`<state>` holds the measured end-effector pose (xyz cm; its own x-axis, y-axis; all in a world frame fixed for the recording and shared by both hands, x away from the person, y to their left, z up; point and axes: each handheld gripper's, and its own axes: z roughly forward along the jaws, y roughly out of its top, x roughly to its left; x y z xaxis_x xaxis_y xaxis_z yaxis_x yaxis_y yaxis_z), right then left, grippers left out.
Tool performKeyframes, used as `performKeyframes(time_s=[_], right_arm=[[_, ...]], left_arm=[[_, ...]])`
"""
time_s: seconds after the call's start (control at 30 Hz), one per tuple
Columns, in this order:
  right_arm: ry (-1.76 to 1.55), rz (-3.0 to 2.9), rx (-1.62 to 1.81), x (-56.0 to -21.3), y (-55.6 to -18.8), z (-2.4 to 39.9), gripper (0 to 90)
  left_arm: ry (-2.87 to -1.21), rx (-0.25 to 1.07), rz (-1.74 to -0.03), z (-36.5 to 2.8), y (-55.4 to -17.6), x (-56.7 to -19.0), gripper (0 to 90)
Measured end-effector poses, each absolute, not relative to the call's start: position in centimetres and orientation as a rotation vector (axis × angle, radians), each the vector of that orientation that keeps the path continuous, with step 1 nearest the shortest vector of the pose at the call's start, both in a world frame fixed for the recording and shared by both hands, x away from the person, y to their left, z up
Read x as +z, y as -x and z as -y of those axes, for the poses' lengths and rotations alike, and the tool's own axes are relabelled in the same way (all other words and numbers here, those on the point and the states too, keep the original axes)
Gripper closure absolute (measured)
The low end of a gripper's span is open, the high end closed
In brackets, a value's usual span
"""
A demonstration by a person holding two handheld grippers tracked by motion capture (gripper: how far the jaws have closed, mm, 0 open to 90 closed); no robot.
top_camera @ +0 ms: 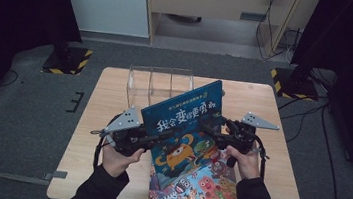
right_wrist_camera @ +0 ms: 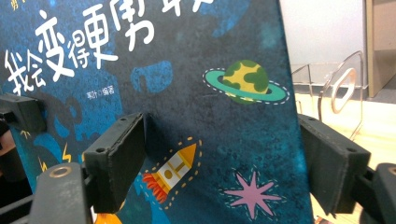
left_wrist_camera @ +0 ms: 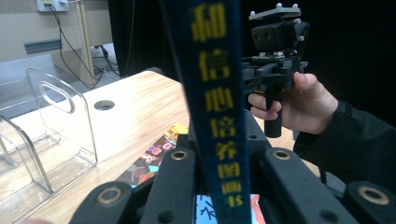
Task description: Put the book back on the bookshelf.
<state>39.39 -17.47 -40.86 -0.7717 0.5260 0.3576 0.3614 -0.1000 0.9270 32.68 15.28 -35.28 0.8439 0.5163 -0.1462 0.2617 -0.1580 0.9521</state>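
Starting at the left of the table, the clear acrylic rack stood at the far edge with its slots unfilled, so the job of shelving looked only partly done: one blue picture book was lifted and raised on edge, not yet in a slot, and a second picture book lay flat on the table beneath it. The left gripper was clamped tight on the raised book's spine, which ran straight up between its jaws in the left gripper view. Further right, the right gripper stood with its jaws wide, the pads set apart on either side of the cover's right portion without pressing it. By my judgement, the book hung from the left grip alone, near the rack and just in front of it.
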Motion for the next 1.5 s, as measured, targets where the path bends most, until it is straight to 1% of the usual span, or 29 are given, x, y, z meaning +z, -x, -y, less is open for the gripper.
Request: performKeyframes(time_s=[0.4, 0.57, 0.7, 0.8, 1.0, 1.33, 1.5], right_arm=[[-0.987, -2.010, 1.992, -40.92, -39.10, 17.97, 27.2], [-0.989, -2.008, 1.984, -40.95, -39.03, 18.07, 28.3], [-0.987, -2.009, 1.982, -40.96, -38.99, 18.12, 29.1], [-0.982, -2.015, 1.981, -41.03, -38.96, 18.10, 29.2], [-0.980, -2.012, 1.989, -41.15, -38.89, 18.15, 29.2], [-0.981, -2.005, 1.986, -41.16, -38.82, 18.13, 29.3], [-0.977, -1.999, 1.984, -41.22, -38.85, 18.06, 29.3]], left_arm=[[-1.750, 0.226, -0.611, -15.28, -33.00, -35.35, 78.6], [-1.752, 0.239, -0.617, -15.24, -33.05, -35.41, 77.2], [-1.752, 0.221, -0.640, -15.27, -33.10, -35.39, 77.1], [-1.763, 0.242, -0.627, -15.18, -33.03, -35.45, 75.8], [-1.729, 0.177, -0.646, -15.35, -33.18, -35.71, 79.0], [-1.733, 0.158, -0.684, -15.27, -33.24, -35.50, 79.4], [-1.732, 0.168, -0.694, -15.21, -33.19, -35.50, 78.7]])
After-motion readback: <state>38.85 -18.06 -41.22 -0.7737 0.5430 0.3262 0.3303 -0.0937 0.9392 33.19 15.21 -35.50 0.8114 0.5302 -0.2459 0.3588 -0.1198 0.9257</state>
